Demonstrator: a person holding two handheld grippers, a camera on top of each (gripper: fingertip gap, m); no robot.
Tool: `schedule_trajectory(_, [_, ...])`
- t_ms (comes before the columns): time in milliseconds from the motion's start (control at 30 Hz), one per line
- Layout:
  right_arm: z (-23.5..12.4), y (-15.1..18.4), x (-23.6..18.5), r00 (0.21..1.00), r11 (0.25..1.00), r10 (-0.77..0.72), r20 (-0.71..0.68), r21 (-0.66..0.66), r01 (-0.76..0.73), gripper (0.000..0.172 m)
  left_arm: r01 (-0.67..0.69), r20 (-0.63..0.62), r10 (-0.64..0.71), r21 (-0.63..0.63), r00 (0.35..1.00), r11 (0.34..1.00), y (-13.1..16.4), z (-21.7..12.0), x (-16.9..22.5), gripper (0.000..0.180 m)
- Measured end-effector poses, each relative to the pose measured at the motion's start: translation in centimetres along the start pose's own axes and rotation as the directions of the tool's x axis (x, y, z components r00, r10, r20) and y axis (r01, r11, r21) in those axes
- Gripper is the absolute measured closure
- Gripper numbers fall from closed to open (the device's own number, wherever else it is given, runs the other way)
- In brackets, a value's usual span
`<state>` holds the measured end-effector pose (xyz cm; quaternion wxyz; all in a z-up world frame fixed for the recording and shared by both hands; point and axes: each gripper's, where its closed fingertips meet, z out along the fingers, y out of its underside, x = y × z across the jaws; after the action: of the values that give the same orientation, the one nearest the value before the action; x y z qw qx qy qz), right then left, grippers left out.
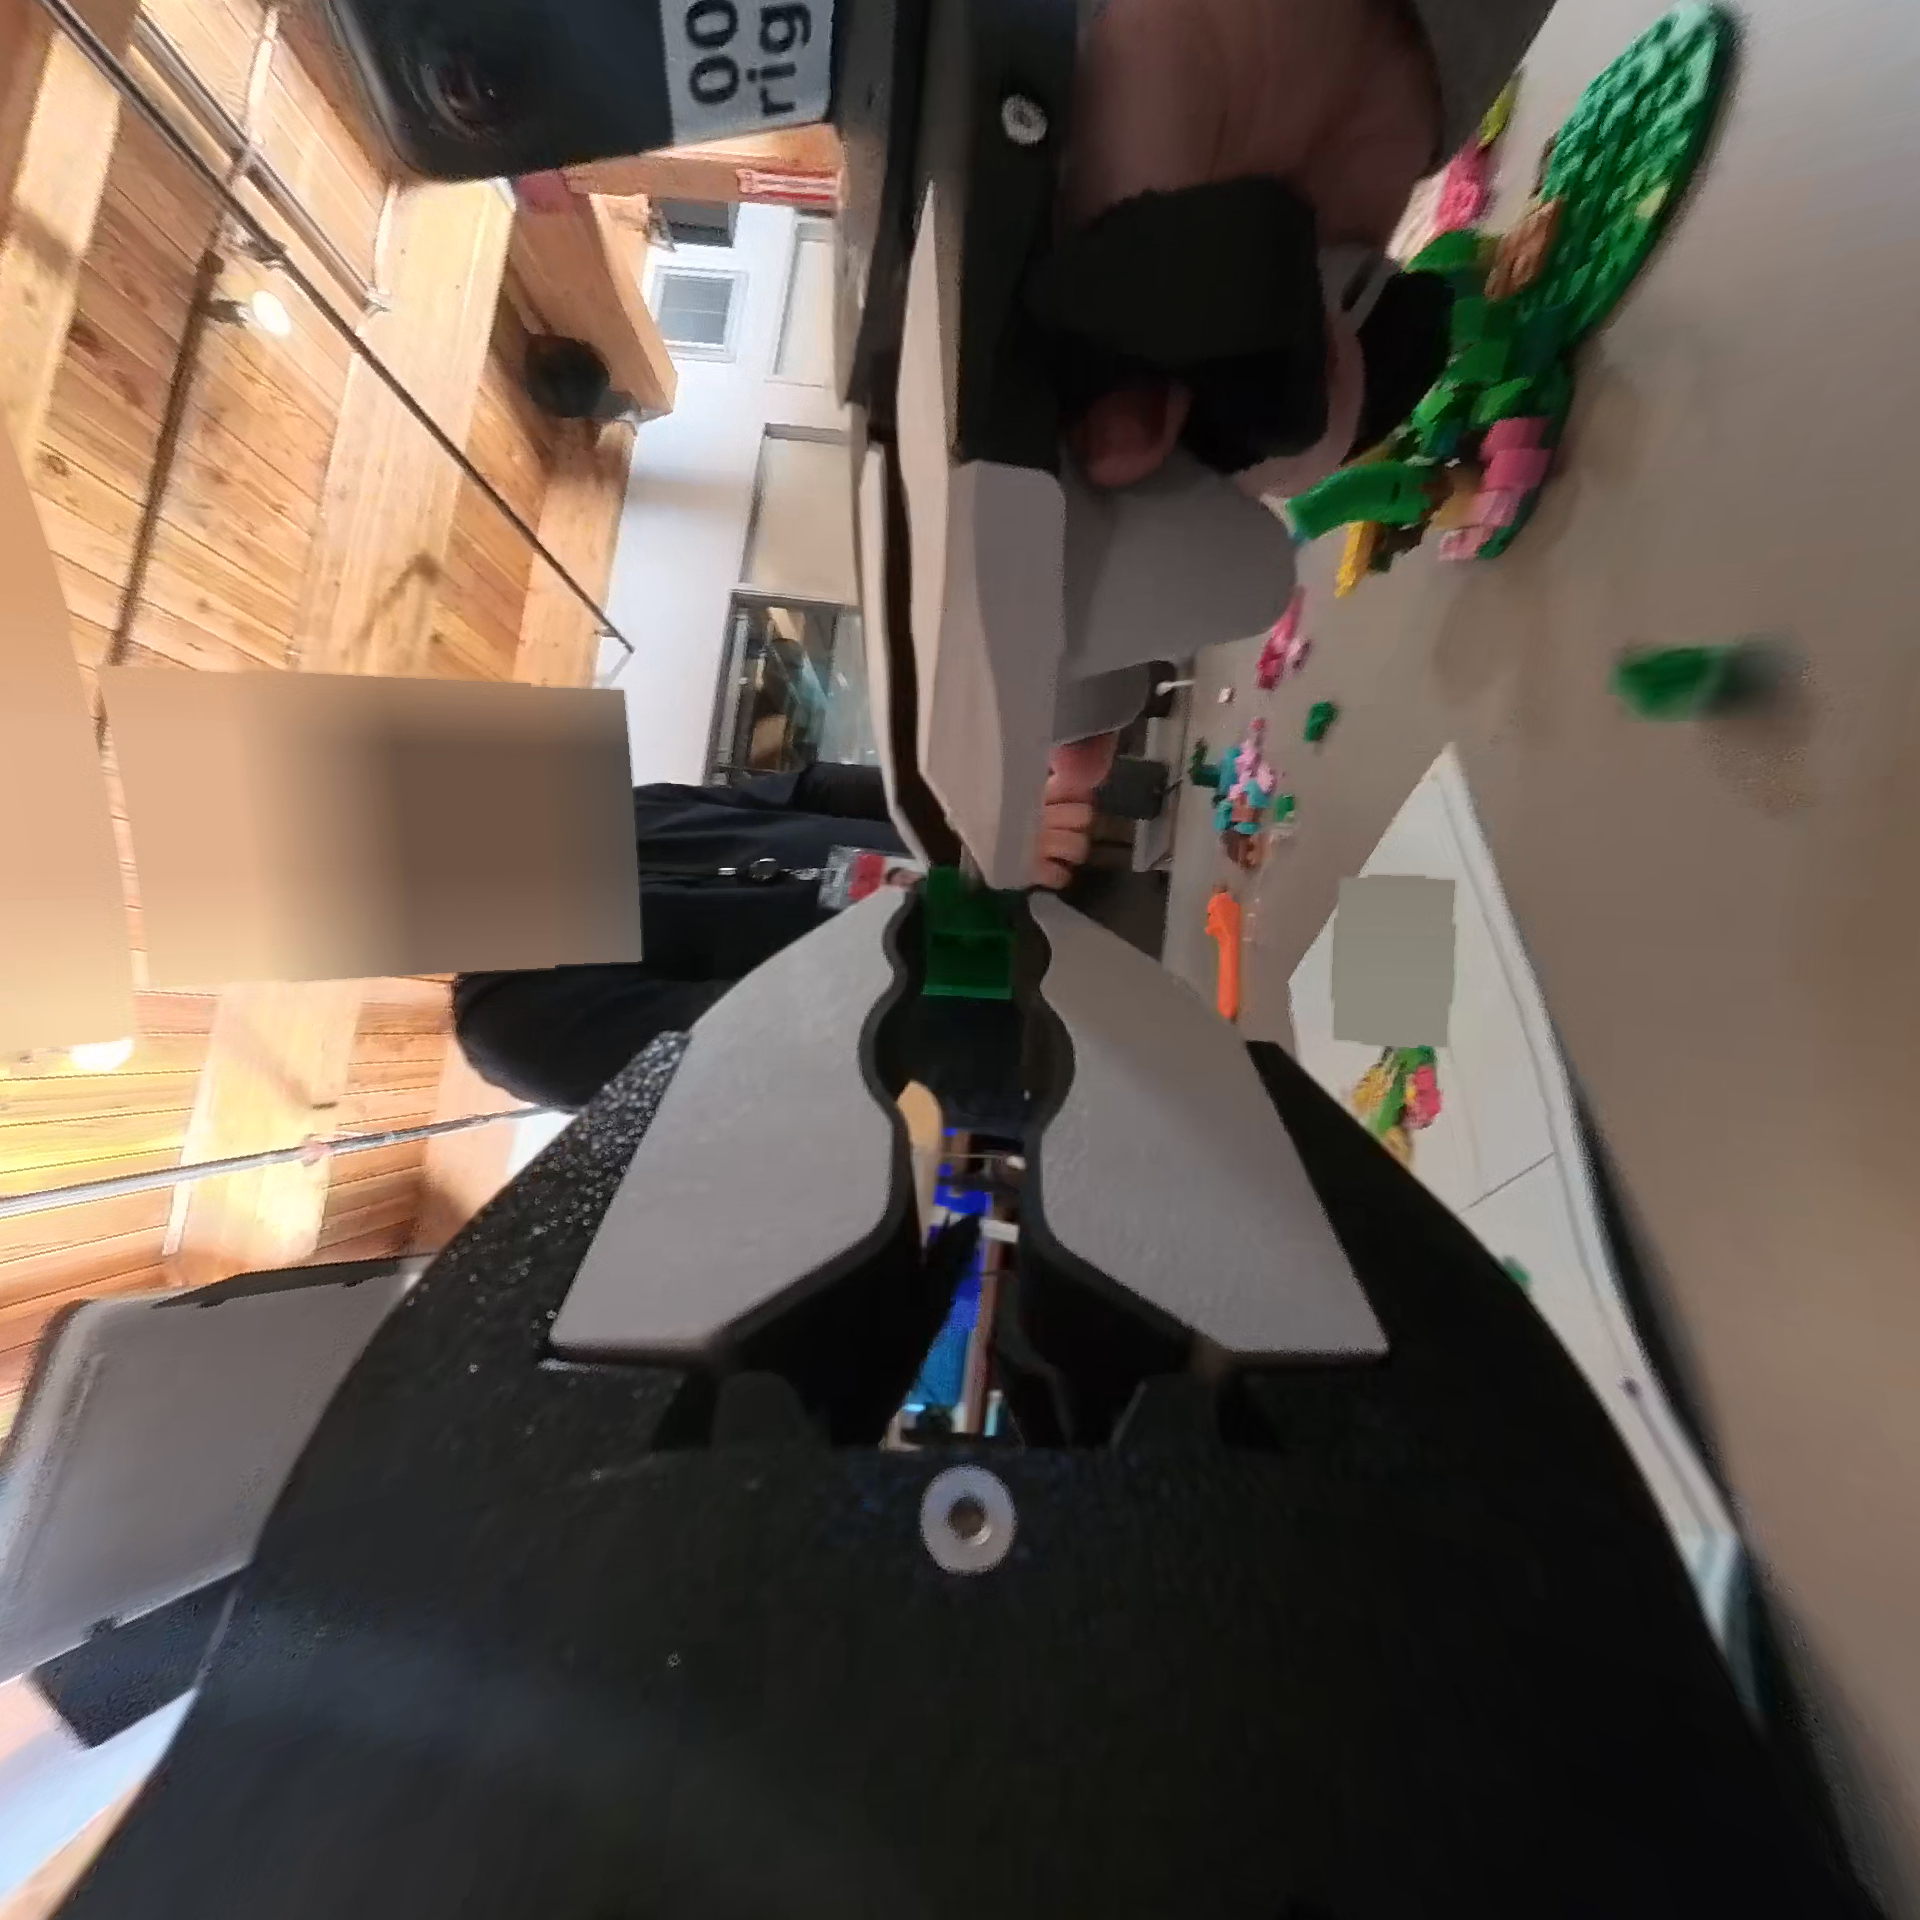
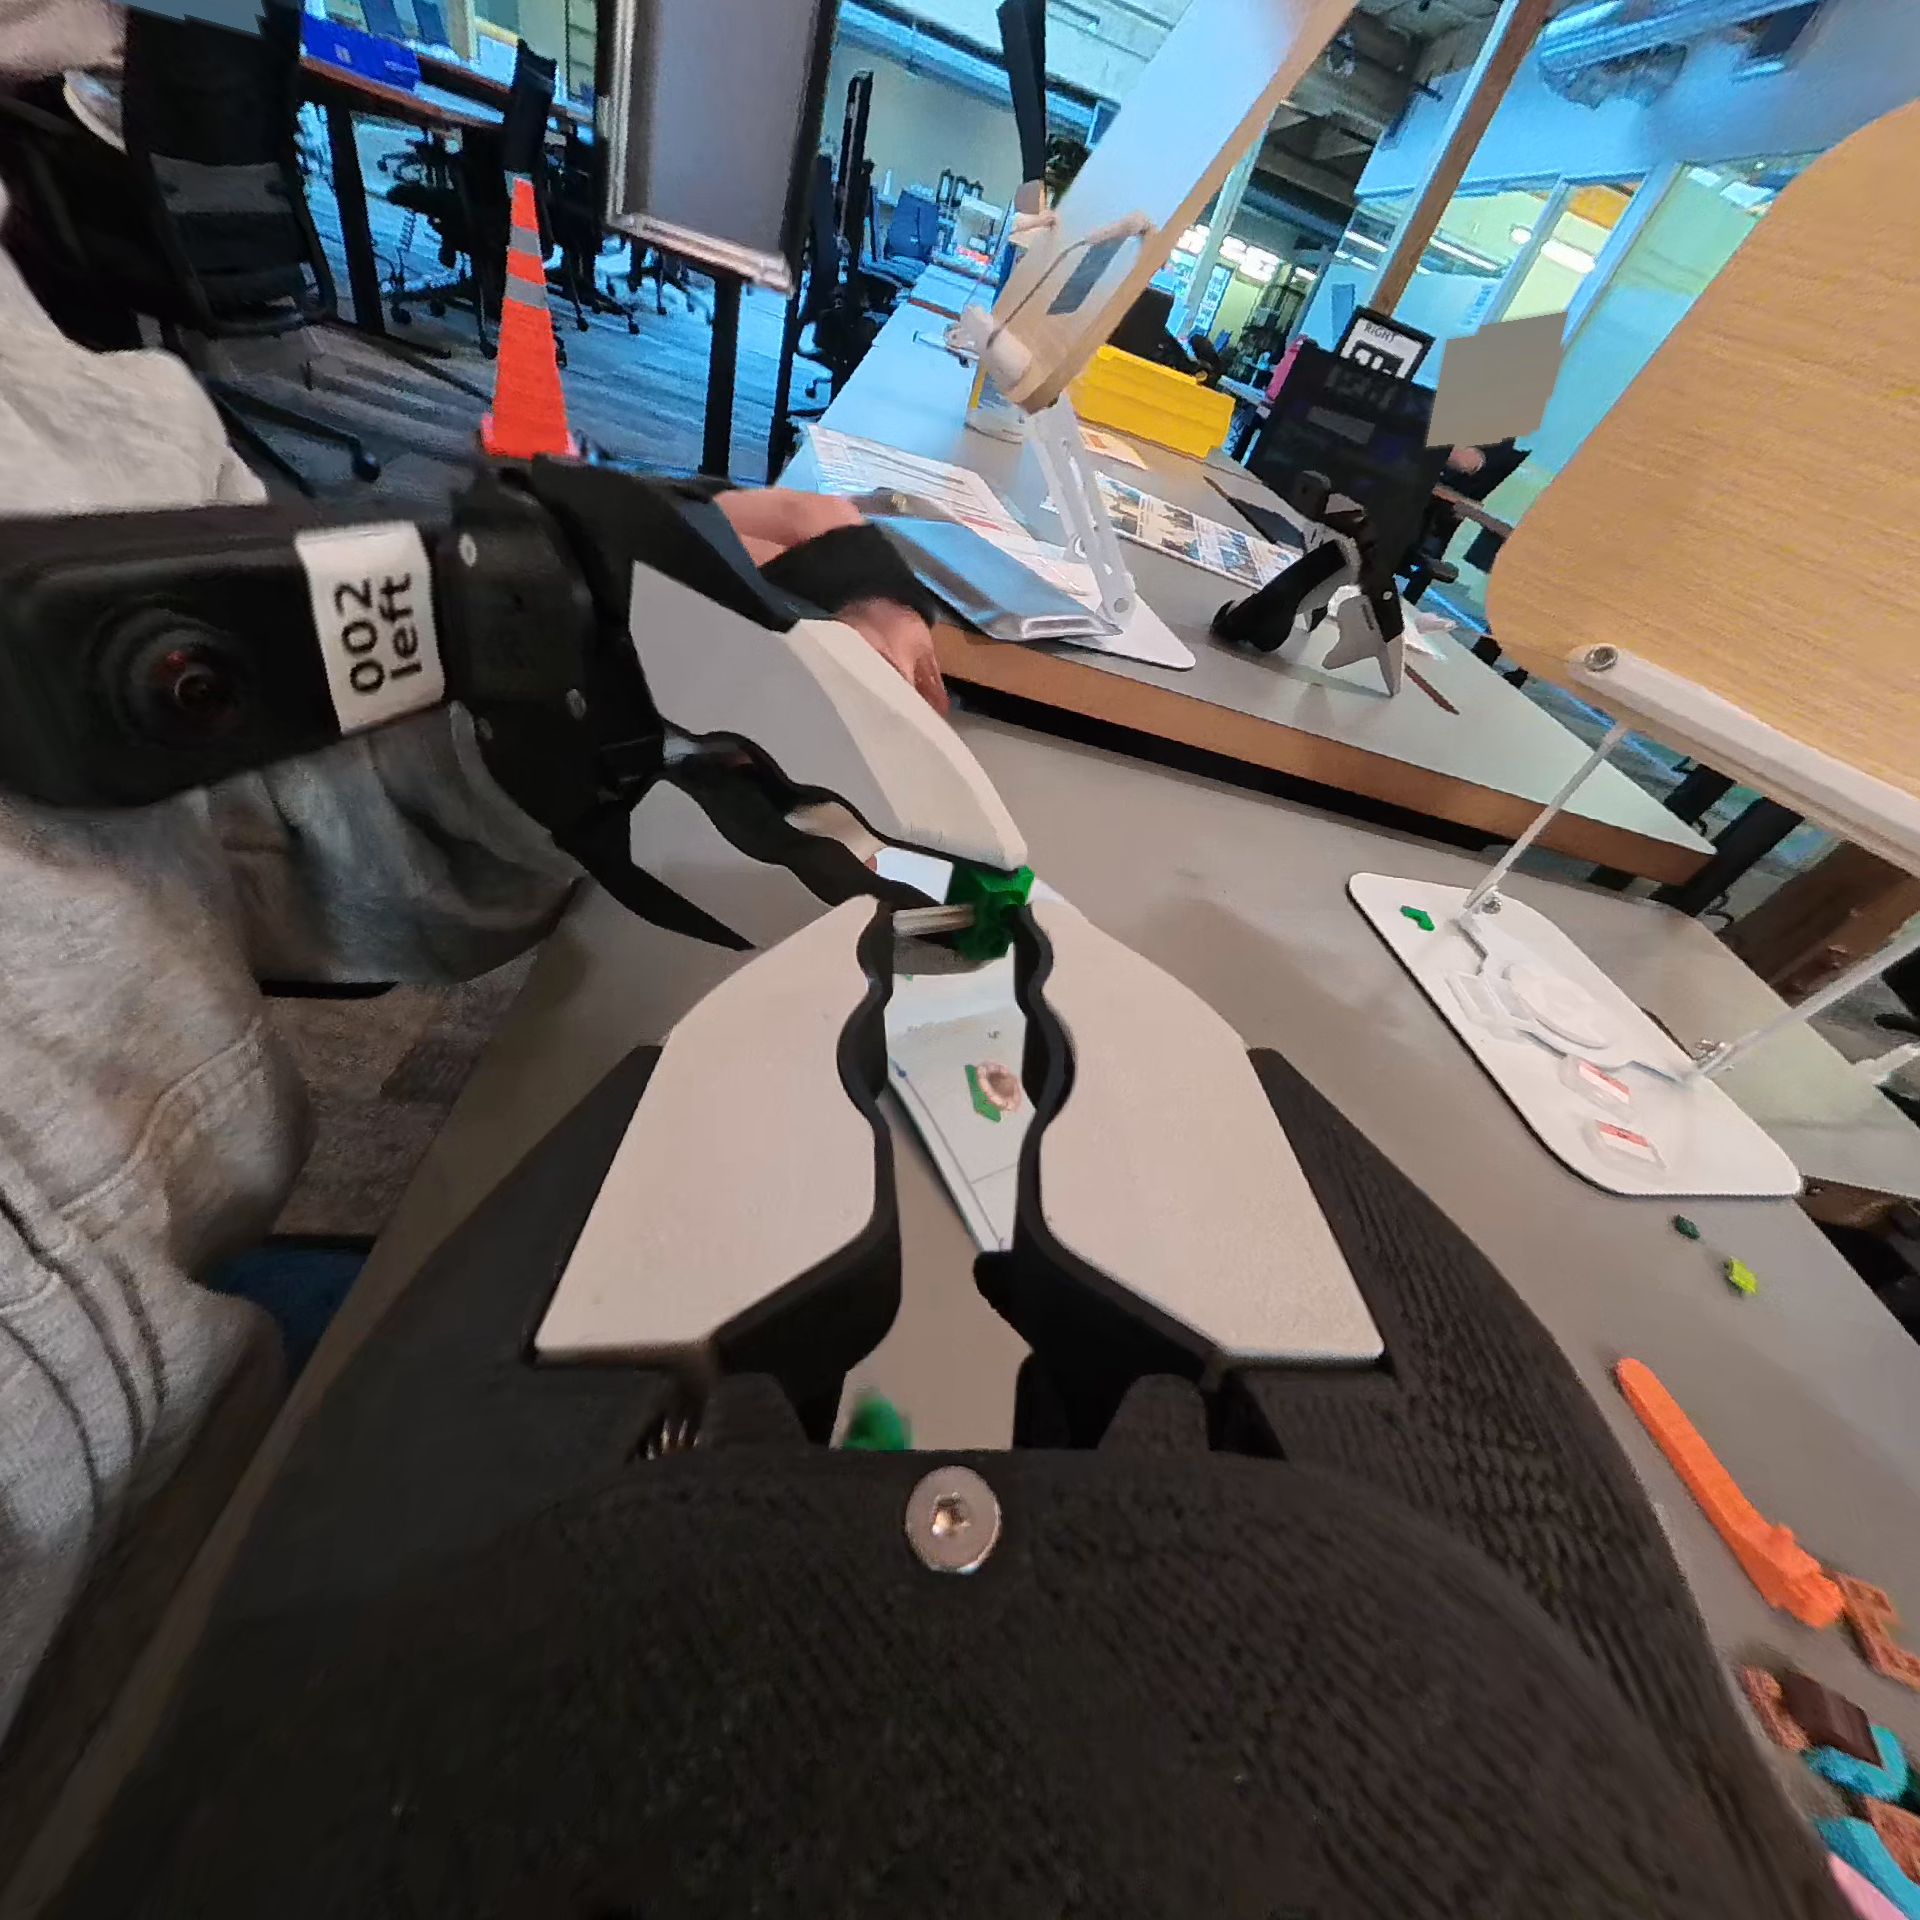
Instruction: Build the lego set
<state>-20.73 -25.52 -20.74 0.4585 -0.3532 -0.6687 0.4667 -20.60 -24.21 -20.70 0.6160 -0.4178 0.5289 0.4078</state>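
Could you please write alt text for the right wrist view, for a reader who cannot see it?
Two handheld grippers meet above a grey table at a small green brick piece with a grey pin; the left gripper clamps it. An orange tool lies at right.

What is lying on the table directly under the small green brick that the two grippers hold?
Under the green brick, between the right gripper's fingers, a white sheet lies on the grey table, with a small green-edged round piece on it. The fingers cover the sheet's other parts.
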Motion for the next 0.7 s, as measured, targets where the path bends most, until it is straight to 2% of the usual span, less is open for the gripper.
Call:
schedule_trajectory(233, [-0.5,2.5,-0.6,0.999,0.997,0.048,0.011,-0.065,-0.047,0.145,0.133,-0.091,-0.136,-0.035,0.987,0.990,0.5,0.4,2.6,0.164])
schedule_trajectory(400, [-2.4,2.9,-0.2,0.997,0.994,0.058,-0.050,-0.093,-0.062,0.134,0.296,-0.124,-0.308,-0.106,0.943,0.949,2.0,0.3,3.5,0.164])
schedule_trajectory(567, [-6.2,3.7,2.9,0.971,0.976,0.022,-0.238,-0.204,-0.072,0.132,0.478,-0.156,-0.509,-0.196,0.847,0.856,3.3,0.3,4.6,0.164])
schedule_trajectory(633, [-7.6,4.4,4.9,0.951,0.952,-0.020,-0.310,-0.298,-0.077,0.133,0.547,-0.163,-0.583,-0.218,0.796,0.808,3.4,0.2,5.0,0.164])
schedule_trajectory(700, [-8.5,5.3,6.5,0.950,0.903,-0.081,-0.300,-0.426,-0.057,0.134,0.610,-0.179,-0.651,-0.237,0.737,0.756,3.4,0.3,5.4,0.164])
